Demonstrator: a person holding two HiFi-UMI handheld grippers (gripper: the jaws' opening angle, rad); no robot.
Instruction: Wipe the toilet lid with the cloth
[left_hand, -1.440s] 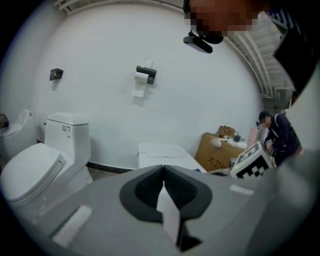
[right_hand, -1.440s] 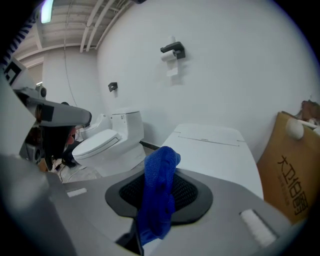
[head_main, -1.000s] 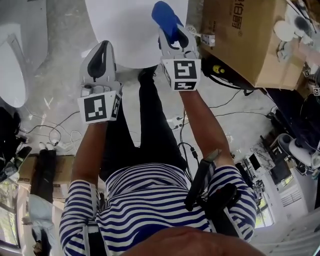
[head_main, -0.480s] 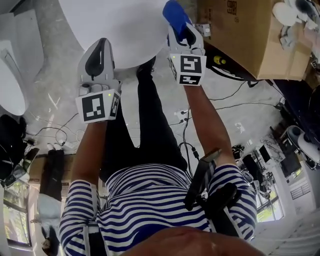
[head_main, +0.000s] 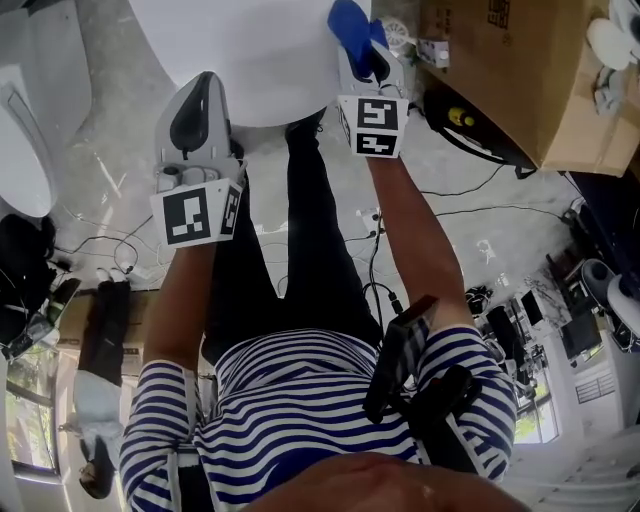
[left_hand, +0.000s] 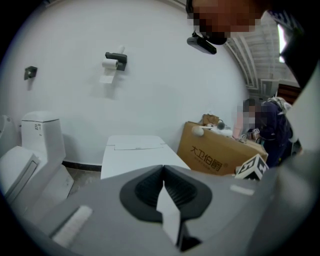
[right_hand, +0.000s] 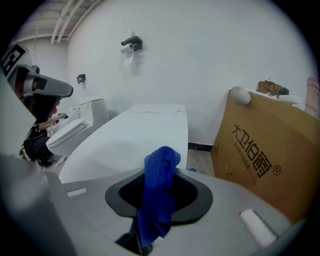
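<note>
Two grippers: left gripper (head_main: 204, 84), right gripper (head_main: 361, 52). One cloth (right_hand: 159, 172), blue. Two toilets counted for sure: near toilet (right_hand: 137, 137), far toilet (right_hand: 75, 132). One box (right_hand: 265, 150), cardboard. One paper roll (left_hand: 107, 65) on the wall. Two people: wearer (head_main: 300, 420) in stripes, bystander (left_hand: 269, 132) beyond the box.

cloth (right_hand: 158, 192) nubby terry; toilet lid (right_hand: 135, 140) smooth, glossy; box (right_hand: 265, 150) matt cardboard.

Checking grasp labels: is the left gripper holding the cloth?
No, the blue cloth sits clamped in the right gripper, while the left gripper has its jaws together on nothing.
</note>
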